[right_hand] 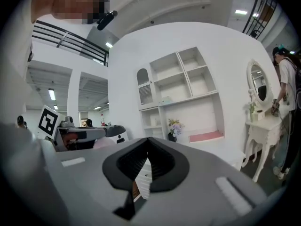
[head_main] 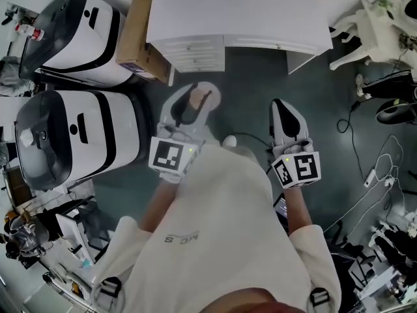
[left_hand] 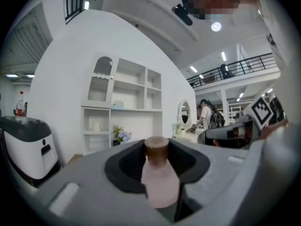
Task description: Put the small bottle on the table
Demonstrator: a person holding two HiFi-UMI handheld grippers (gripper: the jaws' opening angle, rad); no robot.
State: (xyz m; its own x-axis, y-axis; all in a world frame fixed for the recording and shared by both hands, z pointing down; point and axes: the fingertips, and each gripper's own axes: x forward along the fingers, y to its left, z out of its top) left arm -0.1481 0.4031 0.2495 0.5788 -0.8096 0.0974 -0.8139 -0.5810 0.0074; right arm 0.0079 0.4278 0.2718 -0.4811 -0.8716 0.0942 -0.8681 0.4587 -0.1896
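The small bottle (left_hand: 160, 185) is pale pink with a brown cap (left_hand: 156, 147). It stands upright between the jaws of my left gripper (head_main: 195, 91), which is shut on its body. In the head view the small bottle (head_main: 193, 102) hangs over the dark floor, just in front of the white table (head_main: 234, 18). To its right at about the same height, my right gripper (head_main: 285, 113) is shut with nothing in it. In the right gripper view the pads (right_hand: 155, 166) meet at the tip, and white drawers show behind them.
Two large white and black machines (head_main: 71, 129) stand at the left, with a cardboard box (head_main: 135, 34) beside the table. A white vanity table (head_main: 381, 25) is at the right, and cables (head_main: 374, 175) lie on the floor. White shelves (left_hand: 124, 109) line the far wall.
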